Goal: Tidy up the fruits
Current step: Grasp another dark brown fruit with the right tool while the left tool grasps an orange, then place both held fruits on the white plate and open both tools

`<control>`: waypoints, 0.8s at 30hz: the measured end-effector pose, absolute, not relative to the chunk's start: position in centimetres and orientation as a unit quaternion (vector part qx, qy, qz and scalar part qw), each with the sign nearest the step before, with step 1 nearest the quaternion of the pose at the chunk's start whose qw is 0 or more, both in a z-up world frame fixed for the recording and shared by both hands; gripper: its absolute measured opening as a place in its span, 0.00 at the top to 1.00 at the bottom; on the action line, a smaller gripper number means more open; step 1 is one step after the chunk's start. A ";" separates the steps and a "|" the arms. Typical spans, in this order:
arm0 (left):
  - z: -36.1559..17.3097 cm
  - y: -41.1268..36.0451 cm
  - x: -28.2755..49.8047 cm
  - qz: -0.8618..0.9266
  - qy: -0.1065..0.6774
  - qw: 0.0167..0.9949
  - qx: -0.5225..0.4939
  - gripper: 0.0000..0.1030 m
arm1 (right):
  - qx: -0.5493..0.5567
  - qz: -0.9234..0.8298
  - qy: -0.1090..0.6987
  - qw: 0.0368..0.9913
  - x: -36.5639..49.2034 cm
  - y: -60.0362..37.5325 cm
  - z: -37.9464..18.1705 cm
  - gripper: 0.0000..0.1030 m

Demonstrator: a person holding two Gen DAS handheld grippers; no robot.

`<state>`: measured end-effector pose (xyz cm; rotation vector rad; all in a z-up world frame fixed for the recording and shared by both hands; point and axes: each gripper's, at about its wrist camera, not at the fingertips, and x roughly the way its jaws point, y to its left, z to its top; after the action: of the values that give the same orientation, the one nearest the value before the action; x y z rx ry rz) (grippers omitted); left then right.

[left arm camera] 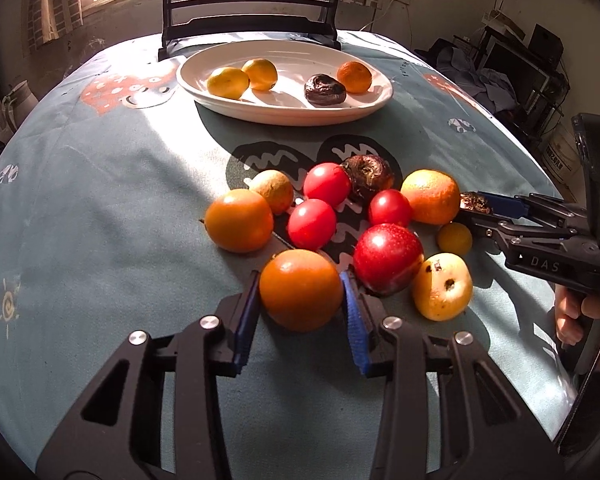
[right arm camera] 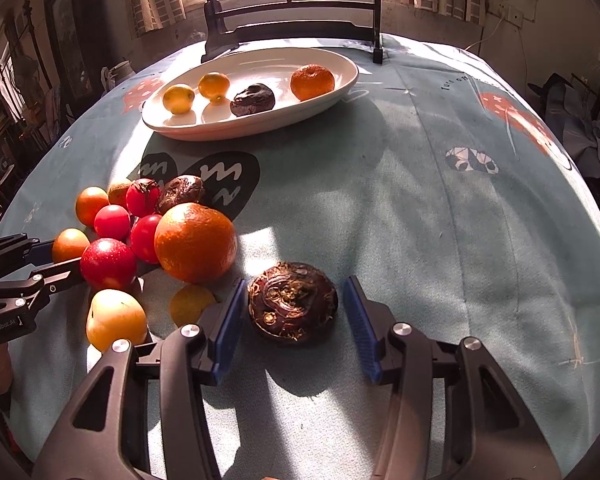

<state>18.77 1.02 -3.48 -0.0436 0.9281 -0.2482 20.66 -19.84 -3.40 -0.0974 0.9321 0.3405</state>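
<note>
Sunlit counter (left arm camera: 100, 208), mid-sort: left gripper (left arm camera: 302, 300) clamping orange (left arm camera: 300, 288) beside the pile; right gripper (right arm camera: 296, 312) straddling dark fruit (right arm camera: 292, 302), pads apart. Next, carrying to plate (left arm camera: 188, 76).

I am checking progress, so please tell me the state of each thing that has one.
Left gripper: closed on an orange.
Right gripper: open around a dark brown fruit.
White plate: holds four fruits.
Fruit pile: on the tablecloth.

Three tomatoes (left arm camera: 312, 224), three big oranges (left arm camera: 239, 220), three dark wrinkled fruits (left arm camera: 368, 178) (one on the plate (left arm camera: 284, 114)), one red apple (left arm camera: 388, 258)
</note>
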 end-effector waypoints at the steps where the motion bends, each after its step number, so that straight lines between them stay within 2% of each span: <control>1: -3.4 1.2 18.6 -0.119 0.445 0.887 -0.024 0.61 | -0.044 0.164 0.447 0.878 20.7 -20.0 -3.4 0.52; 4: -3.0 1.7 18.3 -0.116 0.440 0.890 -0.033 0.61 | -0.030 0.169 0.440 0.882 20.6 -20.4 -3.1 0.56; 8: -1.2 2.7 18.7 -0.121 0.420 0.898 -0.052 0.61 | 0.025 0.197 0.408 0.891 20.3 -21.4 -1.4 0.56; 15: 2.7 1.9 25.3 -0.114 0.382 0.915 -0.051 0.61 | 0.076 0.226 0.342 0.909 23.9 -20.0 2.9 0.56; 24: 0.9 0.6 34.8 -0.087 0.416 0.905 -0.030 0.61 | 0.054 0.218 0.371 0.901 33.2 -15.9 1.1 0.56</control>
<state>34.79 0.57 0.88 -0.0617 0.8604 -0.1790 33.19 -15.91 1.08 0.1124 0.7685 0.4512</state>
